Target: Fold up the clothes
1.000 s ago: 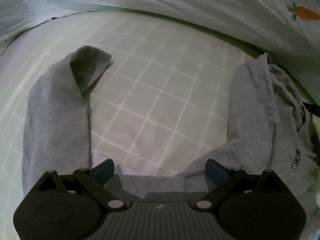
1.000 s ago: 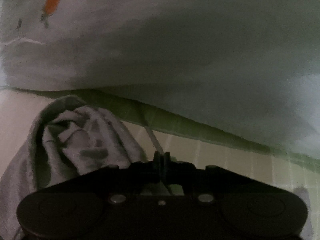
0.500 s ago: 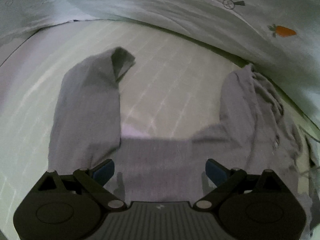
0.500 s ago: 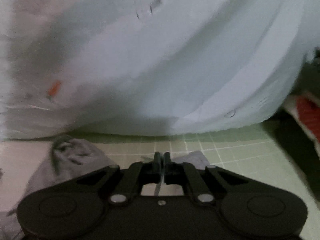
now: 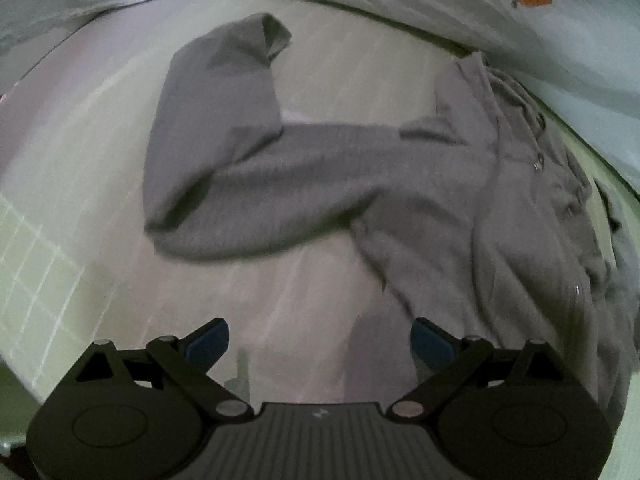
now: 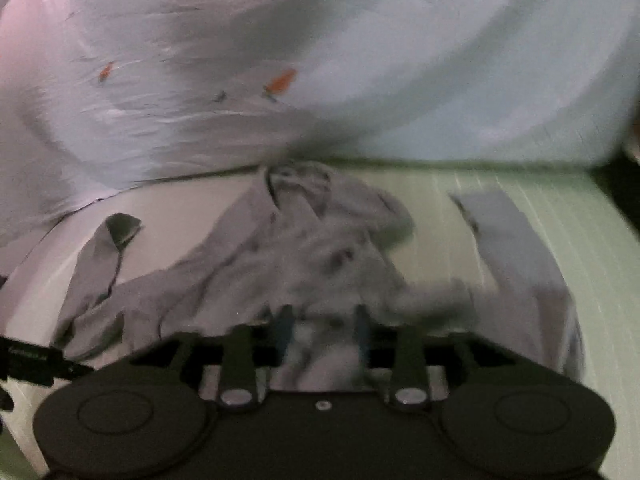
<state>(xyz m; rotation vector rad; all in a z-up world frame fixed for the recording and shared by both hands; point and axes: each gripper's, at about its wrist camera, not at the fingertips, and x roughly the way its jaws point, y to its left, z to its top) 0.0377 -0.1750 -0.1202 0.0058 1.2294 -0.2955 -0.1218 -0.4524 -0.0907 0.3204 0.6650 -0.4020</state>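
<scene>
Two grippers hang over a grey hoodie spread on the green checked bed sheet, no fold made yet.

Nearest, the left gripper (image 5: 319, 340) is spread wide and empty; the right gripper (image 6: 322, 326) has just been opening, cloth behind its parted jaws, none pinched. The hoodie (image 5: 420, 184) lies rumpled, one sleeve (image 5: 212, 120) bent toward 11 o'clock. Farthest, the carrot-print duvet (image 5: 500, 20). Next, I judge: flatten it and straighten that sleeve.

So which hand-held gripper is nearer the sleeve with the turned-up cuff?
Left. The left hand-held gripper hovers short of that sleeve; the right hand-held gripper is over the hoodie's body.
</scene>
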